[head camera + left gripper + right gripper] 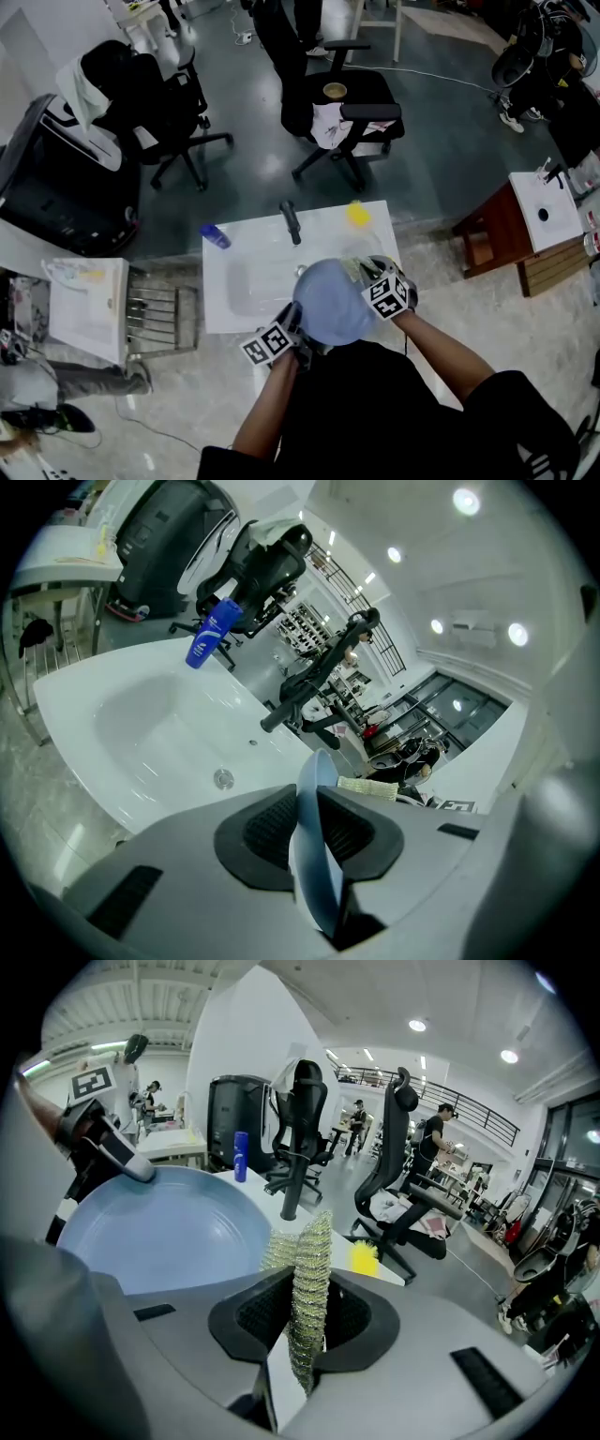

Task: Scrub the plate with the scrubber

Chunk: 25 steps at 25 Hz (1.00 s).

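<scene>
The left gripper's [314, 834] jaws are clamped on the rim of the pale blue plate [315, 778]. The plate runs edge-on between the ribbed pads and stands upright out past the jaw tips. Just beyond those tips, on the right, a strip of the mesh scrubber [371, 787] lies against the plate's far side. Ahead and left of the jaws is the white sink basin [141, 726], with its drain [223, 778] close in front. A black faucet [302, 694] stands farther ahead, and a blue bottle [208, 635] sits on the basin's far rim.

The right gripper's [309, 1321] jaws are closed on the metallic scrubber, a folded wad pinched between the pads that rises above them. The plate's concave face lies immediately left of these jaws, and the scrubber's upper fold meets its near edge. The left gripper holds the plate's far-left rim. Ahead and right of the jaws a fuzzy yellow object [364, 1258] rests on the white counter [394, 1277]. Black office chairs [300, 1119] stand well beyond it.
</scene>
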Each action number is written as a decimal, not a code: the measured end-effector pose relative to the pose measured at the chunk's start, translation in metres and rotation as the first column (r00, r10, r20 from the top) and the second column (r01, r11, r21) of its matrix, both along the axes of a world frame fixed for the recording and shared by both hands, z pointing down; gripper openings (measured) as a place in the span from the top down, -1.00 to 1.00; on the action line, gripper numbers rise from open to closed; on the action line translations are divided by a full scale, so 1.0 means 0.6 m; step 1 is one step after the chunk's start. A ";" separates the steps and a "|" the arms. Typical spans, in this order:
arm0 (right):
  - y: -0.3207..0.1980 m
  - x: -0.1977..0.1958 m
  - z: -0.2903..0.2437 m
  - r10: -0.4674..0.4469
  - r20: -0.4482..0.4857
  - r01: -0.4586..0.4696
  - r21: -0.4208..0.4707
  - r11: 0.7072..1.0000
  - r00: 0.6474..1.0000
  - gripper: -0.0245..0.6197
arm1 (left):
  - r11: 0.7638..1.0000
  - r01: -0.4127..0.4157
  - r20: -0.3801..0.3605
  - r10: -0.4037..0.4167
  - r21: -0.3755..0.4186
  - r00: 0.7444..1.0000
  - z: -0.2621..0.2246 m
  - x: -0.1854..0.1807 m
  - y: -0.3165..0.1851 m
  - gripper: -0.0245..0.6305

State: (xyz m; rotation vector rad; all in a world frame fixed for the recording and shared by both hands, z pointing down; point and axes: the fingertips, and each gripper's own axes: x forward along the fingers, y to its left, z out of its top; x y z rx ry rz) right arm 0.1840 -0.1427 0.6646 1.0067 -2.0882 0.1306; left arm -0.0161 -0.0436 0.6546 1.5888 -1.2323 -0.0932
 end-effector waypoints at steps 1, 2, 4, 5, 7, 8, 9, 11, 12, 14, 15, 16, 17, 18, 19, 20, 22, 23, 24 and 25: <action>0.000 0.001 -0.001 0.001 -0.001 -0.001 0.000 1.000 1.000 0.74 | 1.000 0.001 -0.002 -0.001 -0.002 1.000 0.001 0.001 -0.001 0.75; 0.001 0.002 -0.002 0.000 -0.002 0.000 -0.001 1.000 1.000 0.74 | 1.000 0.002 -0.004 -0.002 -0.004 1.000 0.002 0.001 -0.001 0.75; 0.004 0.005 -0.001 -0.002 -0.002 0.002 -0.002 1.000 1.000 0.74 | 1.000 0.004 -0.006 -0.004 -0.006 1.000 0.003 0.002 -0.002 0.75; 0.005 0.008 -0.001 -0.002 -0.003 0.002 -0.003 1.000 1.000 0.74 | 1.000 0.006 -0.006 -0.006 -0.006 1.000 0.004 0.003 -0.003 0.75; 0.009 0.012 0.001 -0.001 -0.006 0.001 -0.010 1.000 1.000 0.74 | 1.000 0.009 -0.007 -0.010 -0.006 1.000 0.004 0.001 -0.004 0.75; 0.012 0.014 0.001 -0.001 -0.005 0.001 -0.014 1.000 1.000 0.74 | 1.000 0.012 -0.008 -0.012 -0.006 1.000 0.004 0.000 -0.005 0.75; 0.014 0.014 0.001 -0.001 -0.003 0.001 -0.017 1.000 1.000 0.74 | 1.000 0.015 -0.009 -0.016 -0.007 1.000 0.004 -0.002 -0.006 0.75; 0.018 0.017 0.002 -0.003 -0.002 0.003 -0.023 1.000 1.000 0.74 | 1.000 0.023 -0.011 -0.023 -0.008 1.000 0.004 -0.004 -0.007 0.75; 0.020 0.018 0.004 -0.006 -0.002 0.005 -0.028 1.000 1.000 0.74 | 1.000 0.027 -0.012 -0.027 -0.010 1.000 0.005 -0.005 -0.008 0.75; 0.025 0.020 0.007 -0.009 -0.002 0.009 -0.033 0.999 1.000 0.74 | 0.999 0.032 -0.016 -0.033 -0.012 0.999 0.007 -0.005 -0.010 0.75; 0.027 0.021 0.008 -0.010 0.000 0.010 -0.034 0.999 1.000 0.74 | 0.999 0.034 -0.018 -0.034 -0.013 0.999 0.009 -0.005 -0.011 0.75; 0.029 0.022 0.009 -0.011 0.001 0.011 -0.034 0.999 1.000 0.74 | 0.999 0.035 -0.019 -0.035 -0.013 0.999 0.010 -0.005 -0.012 0.75; 0.031 0.023 0.009 -0.010 0.001 0.010 -0.036 0.999 1.000 0.74 | 0.999 0.036 -0.020 -0.037 -0.014 0.999 0.011 -0.005 -0.012 0.75; 0.034 0.025 0.009 -0.009 0.001 0.009 -0.039 0.999 1.000 0.74 | 0.999 0.039 -0.021 -0.039 -0.015 0.999 0.012 -0.005 -0.013 0.75; 0.037 0.026 0.010 -0.007 0.001 0.007 -0.042 0.999 1.000 0.74 | 0.999 0.042 -0.024 -0.042 -0.016 0.999 0.014 -0.006 -0.013 0.75; 0.041 0.027 0.011 -0.006 0.003 0.006 -0.045 0.999 1.000 0.74 | 0.999 0.045 -0.026 -0.045 -0.017 0.999 0.015 -0.007 -0.013 0.75; 0.047 0.028 0.012 -0.007 0.008 0.007 -0.049 0.999 1.000 0.74 | 0.998 0.052 -0.028 -0.052 -0.018 0.998 0.017 -0.010 -0.013 0.75; 0.050 0.029 0.012 -0.007 0.011 0.008 -0.052 0.999 1.000 0.74 | 0.998 0.057 -0.029 -0.057 -0.021 0.998 0.019 -0.011 -0.013 0.75; 0.053 0.030 0.013 -0.008 0.013 0.009 -0.056 0.998 1.000 0.74 | 0.998 0.062 -0.031 -0.063 -0.025 0.998 0.021 -0.012 -0.013 0.75; 0.056 0.031 0.014 -0.009 0.015 0.010 -0.061 0.998 1.000 0.74 | 0.997 0.067 -0.032 -0.068 -0.029 0.997 0.024 -0.013 -0.012 0.75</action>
